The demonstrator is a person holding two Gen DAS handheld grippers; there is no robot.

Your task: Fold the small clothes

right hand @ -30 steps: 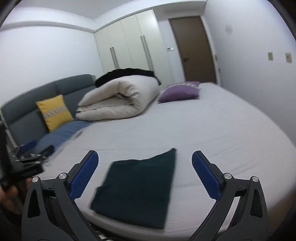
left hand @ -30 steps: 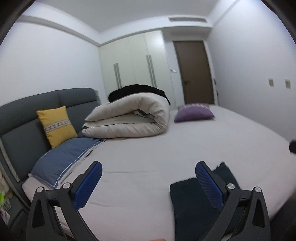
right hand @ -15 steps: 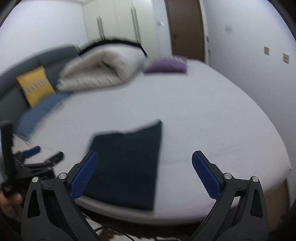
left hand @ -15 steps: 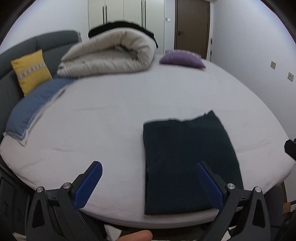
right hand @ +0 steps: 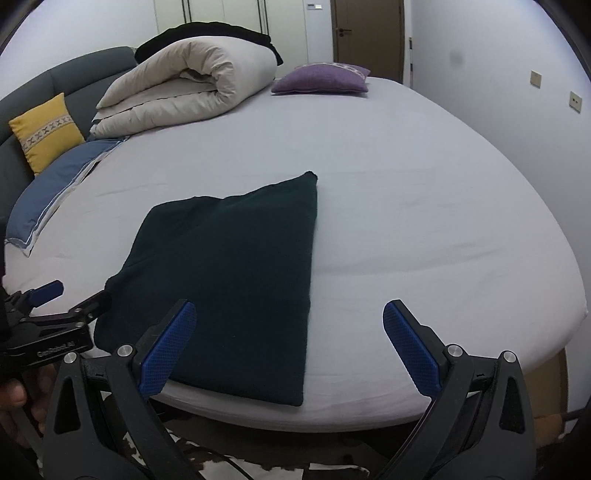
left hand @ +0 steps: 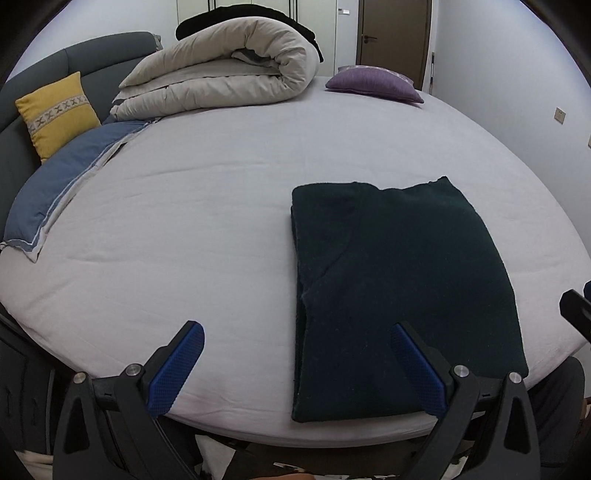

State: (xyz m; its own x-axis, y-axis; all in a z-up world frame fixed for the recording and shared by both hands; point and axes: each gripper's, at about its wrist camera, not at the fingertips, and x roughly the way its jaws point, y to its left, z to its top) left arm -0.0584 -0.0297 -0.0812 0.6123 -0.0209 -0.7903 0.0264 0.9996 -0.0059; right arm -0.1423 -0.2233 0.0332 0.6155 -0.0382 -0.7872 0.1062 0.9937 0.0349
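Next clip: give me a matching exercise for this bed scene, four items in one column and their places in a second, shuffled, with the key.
Items:
1. dark green garment
2. purple cushion
3. yellow cushion
4. rolled duvet

Places:
A. leaning on the grey headboard
B. far end of the bed, near the brown door
C. folded flat at the near edge, in front of both open grippers (left gripper, right gripper)
D. by the headboard, with a black item on top

Pairs: 1-C, 2-B, 3-A, 4-D
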